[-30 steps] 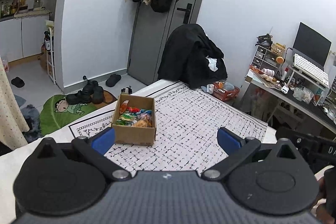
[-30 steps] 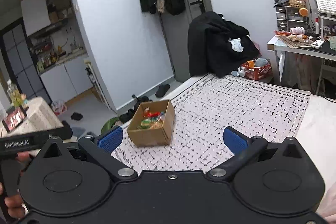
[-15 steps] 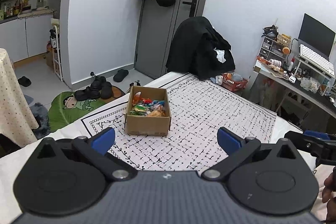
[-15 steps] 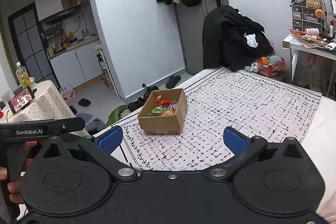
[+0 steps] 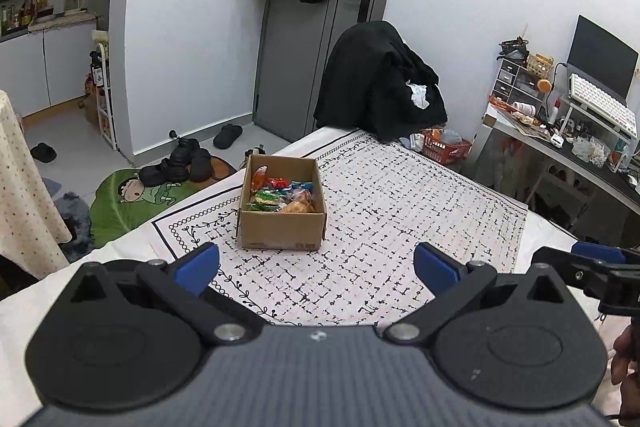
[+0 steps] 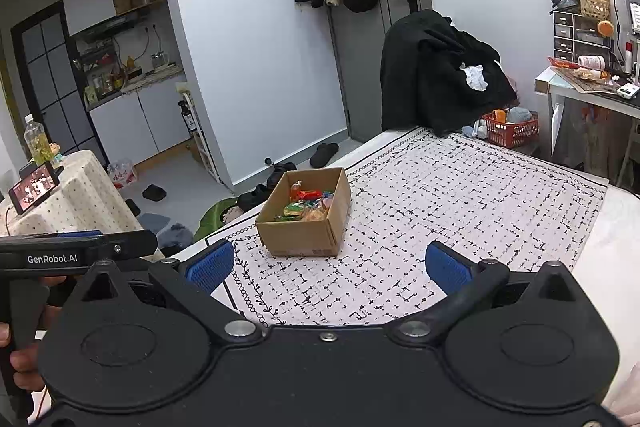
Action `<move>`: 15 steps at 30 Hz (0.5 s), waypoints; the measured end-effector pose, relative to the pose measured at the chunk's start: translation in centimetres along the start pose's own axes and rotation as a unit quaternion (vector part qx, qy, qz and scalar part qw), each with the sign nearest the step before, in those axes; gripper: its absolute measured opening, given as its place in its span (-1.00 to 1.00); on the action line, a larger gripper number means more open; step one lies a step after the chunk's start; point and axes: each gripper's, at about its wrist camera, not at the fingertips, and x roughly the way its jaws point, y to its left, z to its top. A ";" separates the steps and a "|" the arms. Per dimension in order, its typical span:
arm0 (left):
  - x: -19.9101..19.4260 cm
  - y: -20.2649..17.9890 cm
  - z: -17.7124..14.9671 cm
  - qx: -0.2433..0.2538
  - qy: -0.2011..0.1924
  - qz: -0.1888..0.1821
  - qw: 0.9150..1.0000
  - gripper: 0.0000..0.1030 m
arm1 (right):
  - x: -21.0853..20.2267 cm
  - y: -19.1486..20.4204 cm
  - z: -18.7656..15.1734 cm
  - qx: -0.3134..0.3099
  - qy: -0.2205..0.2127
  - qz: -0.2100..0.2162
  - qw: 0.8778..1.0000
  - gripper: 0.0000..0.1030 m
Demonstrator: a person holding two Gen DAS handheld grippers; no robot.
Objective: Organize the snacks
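An open cardboard box (image 5: 280, 231) stands on the patterned cloth (image 5: 400, 211), filled with colourful snack packets (image 5: 280, 195). It also shows in the right wrist view (image 6: 300, 241), with the snacks (image 6: 306, 205) inside. My left gripper (image 5: 316, 265) is open and empty, held above the near edge of the cloth, short of the box. My right gripper (image 6: 330, 265) is open and empty, also short of the box, to its right. The left gripper's body (image 6: 76, 251) shows at the left of the right wrist view.
A chair draped with black clothes (image 5: 380, 83) stands behind the table. A red basket (image 5: 446, 147) sits on the floor near a cluttered desk (image 5: 560, 143). Shoes (image 5: 180, 163) and a green mat (image 5: 132, 195) lie by the door. A dotted side table (image 6: 68, 195) carries a phone.
Both grippers have moved forward and tilted, so the box and cloth sit more central and closer. Both stay open and empty.
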 end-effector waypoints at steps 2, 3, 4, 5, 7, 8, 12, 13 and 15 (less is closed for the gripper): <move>0.1 0.1 -0.1 0.000 0.001 0.000 1.000 1.00 | 0.0 -0.1 0.0 -0.001 0.000 -0.001 1.000 1.00; 0.1 0.1 -0.1 0.000 0.001 0.000 1.000 1.00 | 0.0 -0.1 0.0 -0.001 -0.001 -0.001 1.000 1.00; 0.1 0.1 -0.2 -0.001 0.001 0.000 1.000 1.00 | -0.1 -0.1 0.0 -0.001 -0.001 -0.002 1.000 1.00; 0.1 0.2 -0.2 -0.001 0.001 0.000 1.000 1.00 | -0.1 -0.1 0.0 -0.001 -0.001 -0.001 1.000 1.00; 0.1 0.2 -0.1 0.000 0.001 0.000 1.000 1.00 | -0.1 0.0 0.1 -0.003 -0.001 -0.001 1.000 1.00; 0.1 0.2 -0.2 0.000 0.001 0.000 1.000 1.00 | -0.1 0.0 0.1 -0.004 -0.001 0.000 1.000 1.00; 0.0 0.2 -0.2 0.000 0.000 0.000 1.000 1.00 | 0.0 0.1 0.1 -0.007 0.001 0.001 1.000 1.00; 0.1 0.2 -0.2 0.000 0.000 0.000 1.000 1.00 | 0.0 0.2 0.1 -0.008 0.001 0.001 1.000 1.00; 0.1 0.2 -0.3 -0.001 0.000 0.000 1.000 1.00 | 0.0 0.3 0.1 -0.009 0.001 0.001 1.000 1.00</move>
